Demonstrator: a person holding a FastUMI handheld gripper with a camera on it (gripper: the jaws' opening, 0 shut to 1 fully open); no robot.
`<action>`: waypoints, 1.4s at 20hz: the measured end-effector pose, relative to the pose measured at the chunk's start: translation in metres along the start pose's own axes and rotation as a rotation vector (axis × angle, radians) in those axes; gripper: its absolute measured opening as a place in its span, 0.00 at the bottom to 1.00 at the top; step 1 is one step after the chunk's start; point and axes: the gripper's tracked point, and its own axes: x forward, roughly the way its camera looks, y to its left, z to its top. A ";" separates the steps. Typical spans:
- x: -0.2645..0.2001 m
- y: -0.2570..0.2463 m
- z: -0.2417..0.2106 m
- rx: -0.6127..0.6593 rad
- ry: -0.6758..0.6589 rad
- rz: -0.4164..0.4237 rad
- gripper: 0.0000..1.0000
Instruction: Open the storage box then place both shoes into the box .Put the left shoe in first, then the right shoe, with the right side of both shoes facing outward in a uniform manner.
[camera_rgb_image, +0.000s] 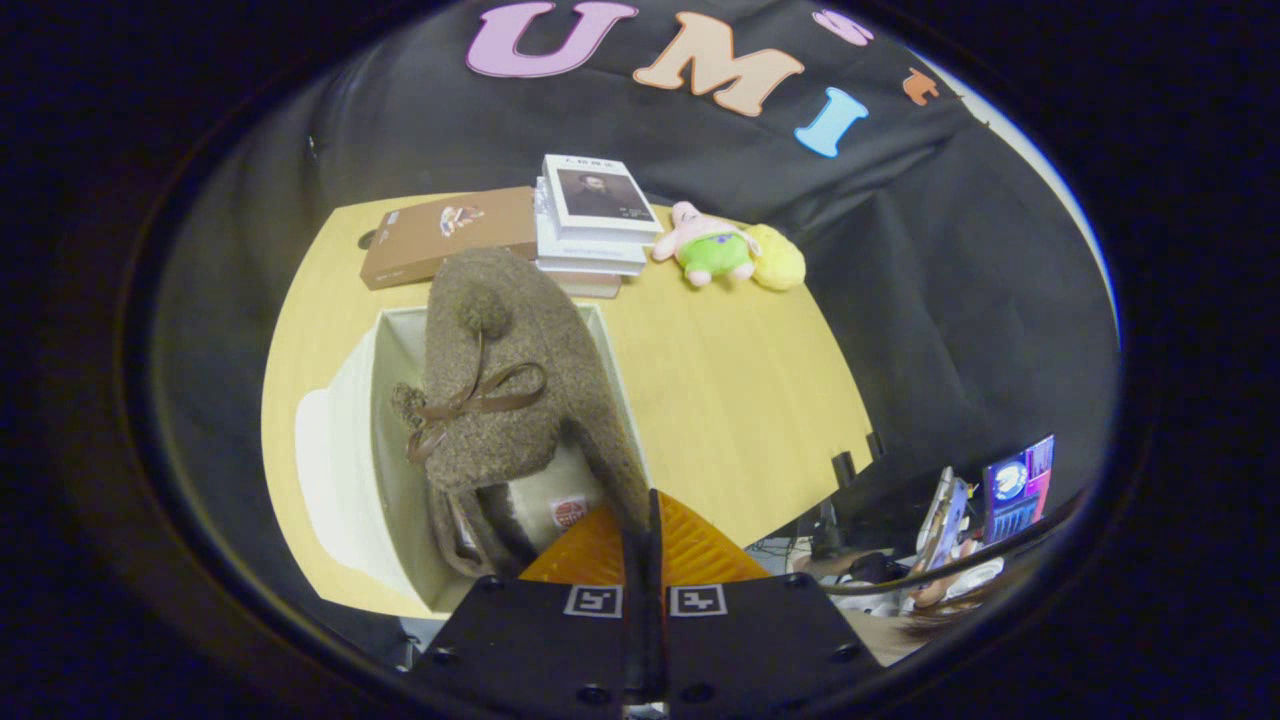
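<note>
One brown shoe (505, 385) hangs pinched by its heel edge between my gripper's (645, 525) pressed-together fingers, long axis running away from me, toe pointing far, over the open white box (335, 455) on the table (740, 400).

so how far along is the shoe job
The white storage box is already open. The hand-held gripper is pinched on the heel edge of a brown woolly shoe, holding it over the box. I can't tell whether another shoe already lies under it, so setting this one down is left, perhaps the second too.
</note>
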 end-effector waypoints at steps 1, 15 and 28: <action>0.006 0.004 -0.006 -0.001 0.021 -0.002 0.04; 0.106 0.015 -0.043 -0.137 0.184 0.012 0.10; 0.037 0.022 -0.043 -0.132 0.083 0.339 0.99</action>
